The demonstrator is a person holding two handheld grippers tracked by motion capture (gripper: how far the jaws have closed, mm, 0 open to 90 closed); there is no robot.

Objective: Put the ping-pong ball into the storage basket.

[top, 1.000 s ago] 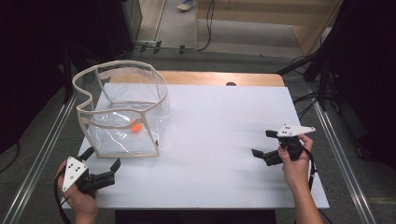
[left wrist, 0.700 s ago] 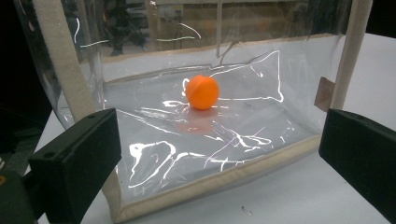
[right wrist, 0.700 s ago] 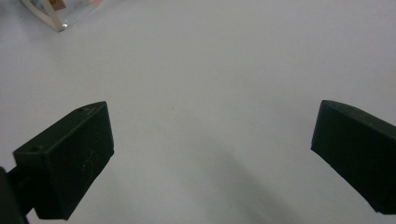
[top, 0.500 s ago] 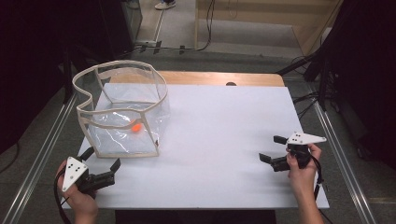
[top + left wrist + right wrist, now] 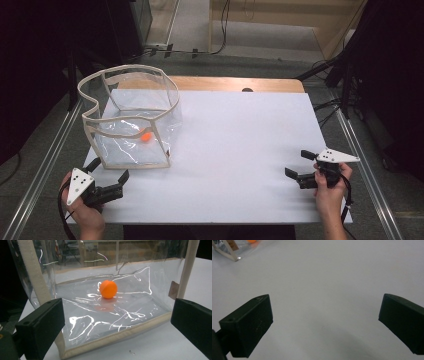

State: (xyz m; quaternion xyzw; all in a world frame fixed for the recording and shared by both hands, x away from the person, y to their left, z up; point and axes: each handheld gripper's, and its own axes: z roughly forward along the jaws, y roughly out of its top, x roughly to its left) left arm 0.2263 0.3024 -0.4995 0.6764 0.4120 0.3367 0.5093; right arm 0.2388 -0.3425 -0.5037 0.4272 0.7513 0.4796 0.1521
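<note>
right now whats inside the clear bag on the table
One orange ball rests on the floor of the clear bag, seen through its see-through wall. Glare streaks on the plastic blur parts of the floor, so anything tiny there cannot be told.

Both grippers (image 5: 107,170) (image 5: 299,165) have 2 black jaws, white triangular plates, black cables.

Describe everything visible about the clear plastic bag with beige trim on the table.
The clear plastic bag with beige fabric trim stands upright and open-topped at the left of the white table, its rim wavy and its glossy walls creased. A small brown tab sits on one corner edge. One orange ball rests on its floor. The left gripper is just in front of it, jaws open, not touching.
</note>
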